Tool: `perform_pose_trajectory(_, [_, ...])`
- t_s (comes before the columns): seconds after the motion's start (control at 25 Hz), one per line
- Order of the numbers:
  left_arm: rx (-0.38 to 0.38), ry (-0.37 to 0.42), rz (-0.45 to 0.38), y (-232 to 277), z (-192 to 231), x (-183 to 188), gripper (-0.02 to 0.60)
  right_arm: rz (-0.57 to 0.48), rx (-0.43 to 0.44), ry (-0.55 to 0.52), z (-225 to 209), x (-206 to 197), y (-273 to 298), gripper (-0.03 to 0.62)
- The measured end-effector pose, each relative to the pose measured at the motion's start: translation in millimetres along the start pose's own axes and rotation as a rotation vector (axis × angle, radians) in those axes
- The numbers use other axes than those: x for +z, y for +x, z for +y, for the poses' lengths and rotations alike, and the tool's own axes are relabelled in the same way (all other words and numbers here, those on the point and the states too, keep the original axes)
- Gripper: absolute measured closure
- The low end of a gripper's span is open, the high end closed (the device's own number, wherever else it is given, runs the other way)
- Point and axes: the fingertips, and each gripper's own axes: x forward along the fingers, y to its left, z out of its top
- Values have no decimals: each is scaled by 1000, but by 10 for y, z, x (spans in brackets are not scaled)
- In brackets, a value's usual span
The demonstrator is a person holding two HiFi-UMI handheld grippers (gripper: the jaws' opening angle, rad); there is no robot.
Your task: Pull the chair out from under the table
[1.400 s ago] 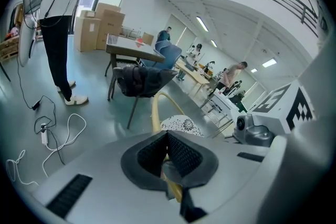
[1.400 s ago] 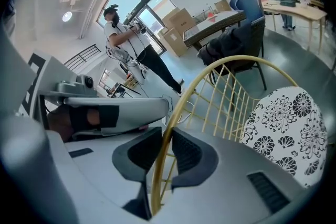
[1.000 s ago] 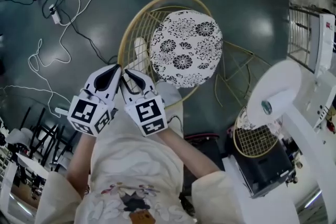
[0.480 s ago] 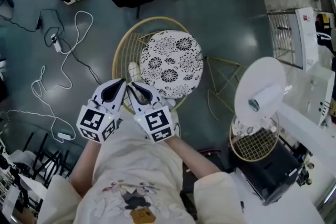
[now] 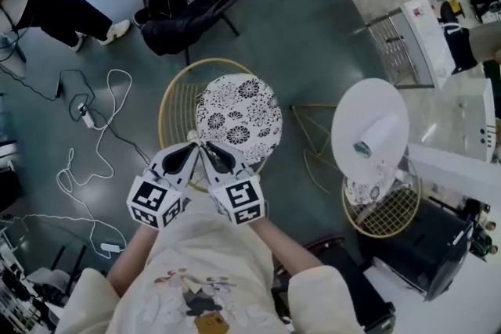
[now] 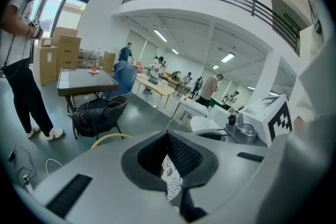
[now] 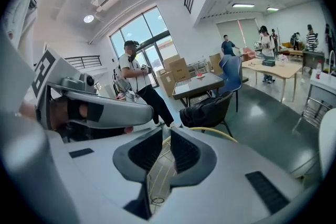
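Mostly open floor [image 5: 313, 27] rings chair [image 5: 239, 117].

No word, number or brand can be read anywhere. The cubes on the left tool [image 5: 191, 146] and the right tool [image 5: 206, 146] carry black-and-white square marker patterns, not letters. At two o'clock in the head view a white panel [image 5: 419, 12] bears a red patch, too small to read. Dark marks on the cardboard boxes [image 6: 65, 52] are blurred.
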Motion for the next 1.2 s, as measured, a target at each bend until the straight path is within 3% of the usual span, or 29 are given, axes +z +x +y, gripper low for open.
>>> perform_pose_trajectory(0.48, [-106,125,-62,-22,-859,490,584,-245,-88,95,-300,567,-890,545])
perform_pose_trajectory(0.96, [-174,128,-159,-177,-1826,537,584,-373,-99,92,-308,748,-1862,549])
perform_pose_trajectory(1.2, [-140,133,-185,-275,-1991,452,584,-398,-78,67,-282,733,-2057,549])
